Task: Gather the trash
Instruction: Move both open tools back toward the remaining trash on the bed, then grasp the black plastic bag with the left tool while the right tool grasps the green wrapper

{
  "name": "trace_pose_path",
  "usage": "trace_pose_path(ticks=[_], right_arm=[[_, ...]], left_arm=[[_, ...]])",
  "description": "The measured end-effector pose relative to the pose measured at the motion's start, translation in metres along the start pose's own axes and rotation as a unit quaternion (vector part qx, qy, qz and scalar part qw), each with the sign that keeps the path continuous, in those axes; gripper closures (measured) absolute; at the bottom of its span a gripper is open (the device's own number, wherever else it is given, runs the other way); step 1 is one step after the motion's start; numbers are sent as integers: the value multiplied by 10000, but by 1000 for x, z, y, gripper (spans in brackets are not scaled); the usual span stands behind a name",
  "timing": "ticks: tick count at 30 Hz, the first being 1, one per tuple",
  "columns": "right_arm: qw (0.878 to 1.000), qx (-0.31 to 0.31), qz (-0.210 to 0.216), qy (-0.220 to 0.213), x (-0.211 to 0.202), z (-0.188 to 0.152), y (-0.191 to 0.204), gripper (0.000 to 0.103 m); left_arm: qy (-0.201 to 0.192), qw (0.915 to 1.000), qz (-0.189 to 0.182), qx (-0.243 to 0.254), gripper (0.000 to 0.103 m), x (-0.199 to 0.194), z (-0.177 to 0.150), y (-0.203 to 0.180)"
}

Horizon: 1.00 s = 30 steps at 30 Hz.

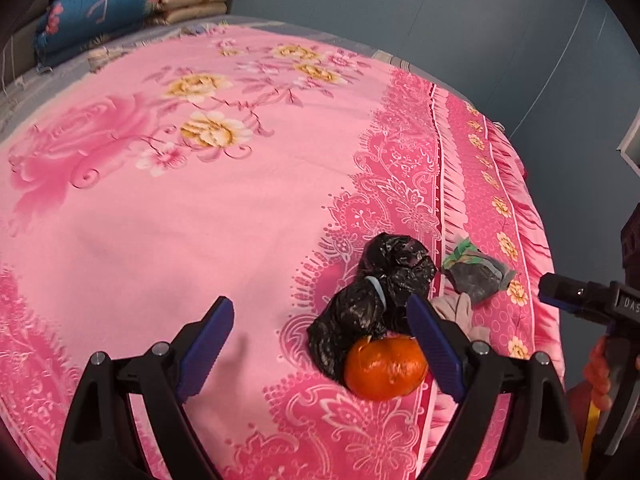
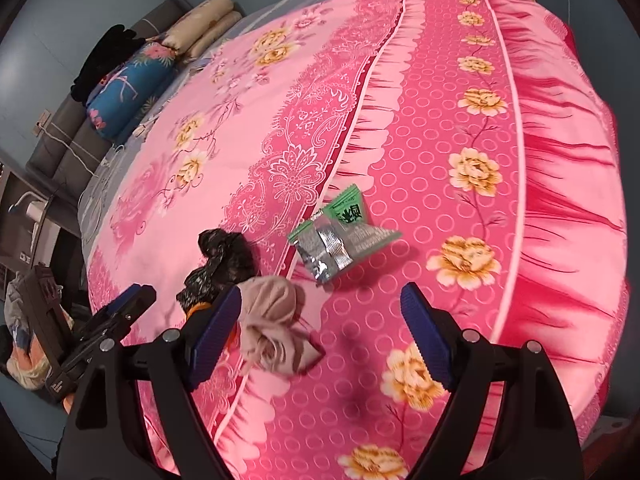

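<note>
Black gripper [image 1: 320,344] frames, ribbed blue pads [image 1: 206,346], silver screws.

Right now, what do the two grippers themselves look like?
Both match: the left gripper and right gripper have glossy black wedge-shaped arms with silver pivot bolts and ribbed dark-blue finger pads. White lettering marks each body where the other camera catches it. No cables visible.

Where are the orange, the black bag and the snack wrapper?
orange [image 1: 385,368], left wrist view, middle of its skin.
black bag [image 1: 376,292], left wrist view, crumpled middle.
snack wrapper [image 2: 340,240], right wrist view, silver inner foil.
</note>
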State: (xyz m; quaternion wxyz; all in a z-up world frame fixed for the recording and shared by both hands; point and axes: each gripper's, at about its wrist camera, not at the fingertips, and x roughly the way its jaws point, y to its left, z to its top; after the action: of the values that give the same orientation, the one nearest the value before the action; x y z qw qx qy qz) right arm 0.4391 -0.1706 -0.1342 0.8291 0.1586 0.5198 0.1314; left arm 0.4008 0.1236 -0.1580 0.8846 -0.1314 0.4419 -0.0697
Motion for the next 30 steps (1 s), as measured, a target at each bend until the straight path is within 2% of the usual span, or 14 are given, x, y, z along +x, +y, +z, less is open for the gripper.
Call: trace_pose_path(ticks=[4, 8, 14, 17, 18, 19, 24, 27, 30], right_arm=[[9994, 330, -35, -93, 13, 7, -4, 24], [9987, 508, 12, 40, 26, 13, -7, 24], [9980, 599, -14, 196, 50, 23, -7, 29], [9981, 560, -84, 238, 59, 23, -5, 37], [9981, 538, -112, 274, 63, 23, -4, 42], [9980, 533, -124, 312, 66, 23, -3, 47], [9980, 479, -203, 367, 72, 22, 1, 69], [9980, 367, -308, 410, 76, 23, 5, 90], [9981, 320, -375, 366, 77, 22, 8, 97]], left_arm=[[274, 9991, -308, -136, 18, 24, 5, 1], [494, 9964, -617, -318, 19, 44, 4, 3], [631, 9948, -734, -324, 34, 62, 3, -2], [630, 9949, -713, -323, 55, 67, 5, -5], [640, 9948, -721, -344, 67, 68, 5, -5], [667, 9941, -774, -360, 75, 69, 5, -6], [508, 9972, -540, -36, 88, 63, 1, -16], [449, 9976, -527, 39, 90, 57, 2, -17], [395, 9977, -554, -57, 91, 51, 5, -11]])
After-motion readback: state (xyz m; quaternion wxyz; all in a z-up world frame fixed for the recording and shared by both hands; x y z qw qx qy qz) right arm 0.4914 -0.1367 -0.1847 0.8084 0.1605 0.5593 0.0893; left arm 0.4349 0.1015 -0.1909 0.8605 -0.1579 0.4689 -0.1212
